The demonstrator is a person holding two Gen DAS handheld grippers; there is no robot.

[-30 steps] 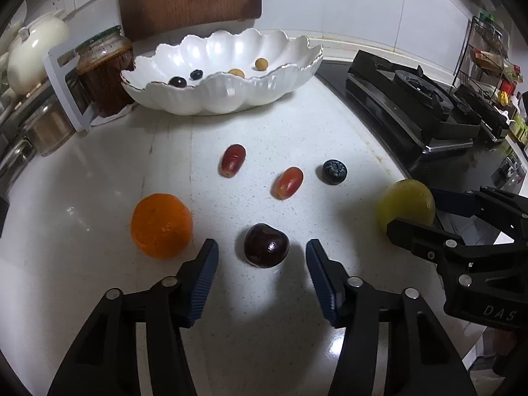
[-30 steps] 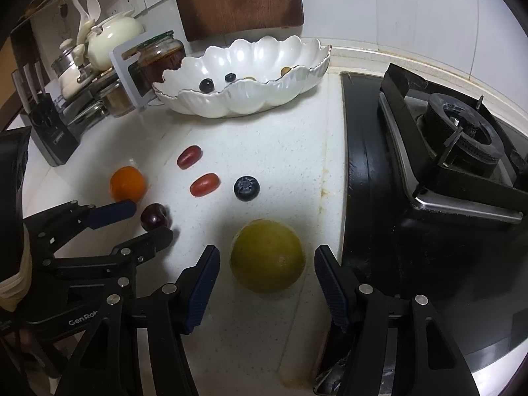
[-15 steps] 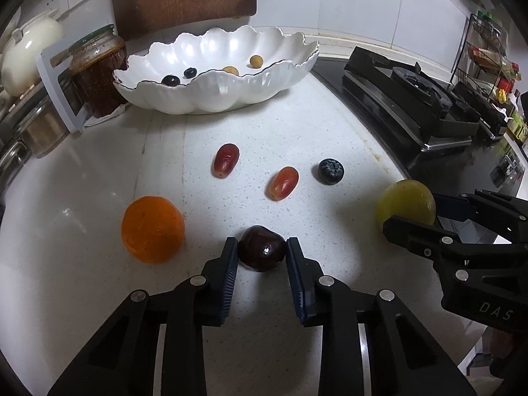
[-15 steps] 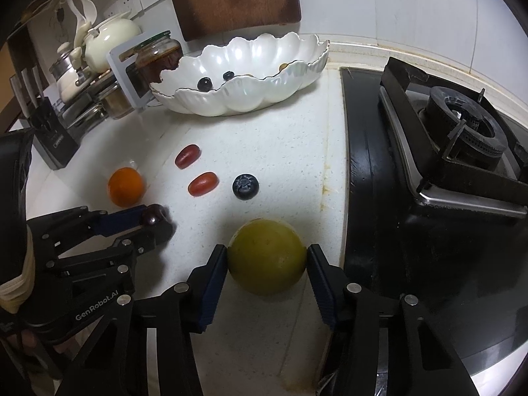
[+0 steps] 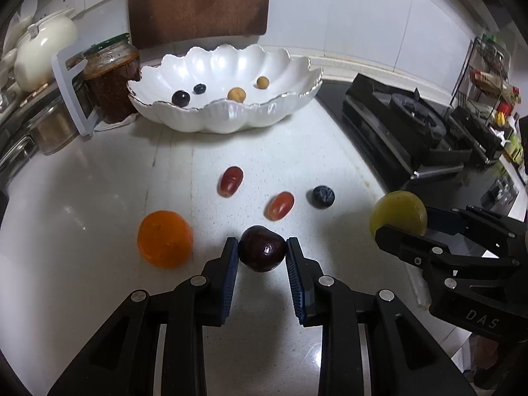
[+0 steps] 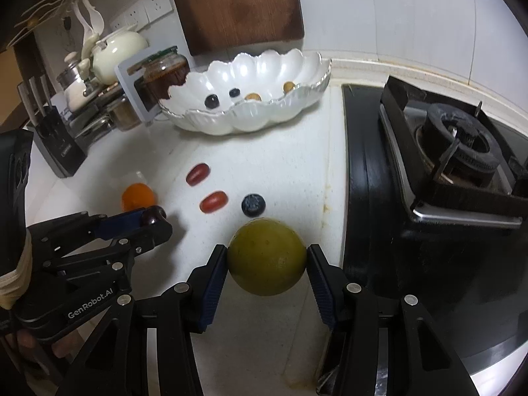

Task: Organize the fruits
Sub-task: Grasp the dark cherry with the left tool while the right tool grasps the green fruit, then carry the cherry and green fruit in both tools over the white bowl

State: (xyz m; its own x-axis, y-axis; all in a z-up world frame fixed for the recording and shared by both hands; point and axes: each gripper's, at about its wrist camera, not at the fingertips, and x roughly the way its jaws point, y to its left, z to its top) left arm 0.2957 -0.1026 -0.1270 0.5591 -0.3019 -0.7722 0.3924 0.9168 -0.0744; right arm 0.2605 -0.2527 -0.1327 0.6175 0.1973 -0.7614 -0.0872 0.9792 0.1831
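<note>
Both jaw pairs are pinched onto fruit. Your right gripper (image 6: pixel 267 259) clamps the green-yellow round fruit (image 6: pixel 266 256), pads touching its two sides; your left gripper (image 5: pixel 262 253) clamps the dark cherry (image 5: pixel 262 252) the same way. Whether either fruit has left the countertop (image 5: pixel 99 191) is hard to tell — the shadows under them suggest a slight lift at most.

Step in hand, as I judge it: the grasp of a two-handed pick, transfer not yet begun.

Layout, large to small:
- white scalloped bowl (image 5: pixel 231 118) at the back of the counter, already holding four small fruits, two dark and two tan
- orange (image 5: pixel 165 243) just left of your left gripper, loose on the counter
- two red grapes (image 5: pixel 231 181) and one blueberry (image 5: pixel 323 196), loose between the grippers and the bowl

Next move, judged: raise both grippers clear of the counter, carry them forward over the loose grapes and blueberry, and release inside the bowl's rim. Lift high enough to clear the scalloped edge. Keep the squeeze on the cherry light — it is small, glossy and likely to slip or bruise. The big round fruit may roll once released, so set it low in the bowl.
</note>
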